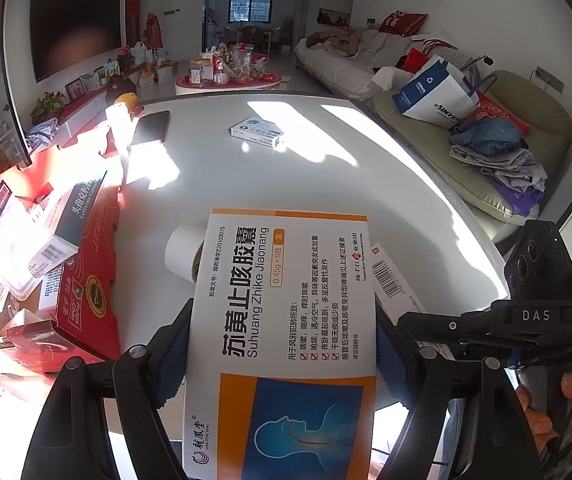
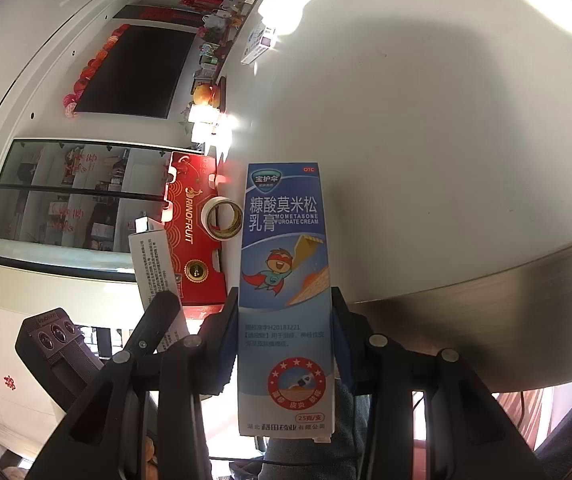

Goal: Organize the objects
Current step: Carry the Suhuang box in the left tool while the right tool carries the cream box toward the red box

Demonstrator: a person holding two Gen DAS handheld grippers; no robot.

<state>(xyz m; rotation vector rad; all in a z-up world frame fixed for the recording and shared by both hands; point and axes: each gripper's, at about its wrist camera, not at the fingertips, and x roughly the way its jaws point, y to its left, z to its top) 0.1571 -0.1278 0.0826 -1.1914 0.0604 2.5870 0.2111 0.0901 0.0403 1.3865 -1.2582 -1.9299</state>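
Left gripper [image 1: 282,344] is clamped across the wide white-and-orange capsule box [image 1: 286,304], pads on its two long edges, the box lifted off the white table [image 1: 325,168]. Right gripper [image 2: 286,336] is clamped on the narrow blue cream box [image 2: 284,280], held upright at the table's near edge. Both boxes are held, neither yet stowed.

The red carton [image 1: 86,280] at the table's left side already holds several medicine boxes piled at odd angles. A tape roll [image 1: 184,252] lies on the table just beyond the capsule box, beside the carton. One small box [image 1: 257,131] lies alone, well apart, mid-table. A phone [image 1: 150,127] lies near the far left edge.

Risks, as judged:
- The capsule box is thin card gripped by its edges; excess squeeze could buckle it, and a tilt could let it pivot between the pads.
- The carton's contents are loosely heaped. Dropping another box on top may send one sliding over the low wall.
- The tape roll sits in the likely path to the carton; a low sweep could knock it rolling.
- The two grippers work close together; the right one's frame shows at the edge of the left view. Whether they are touching cannot be told from these views.
- Glare washes out the carton's far end, so free room there is uncertain.
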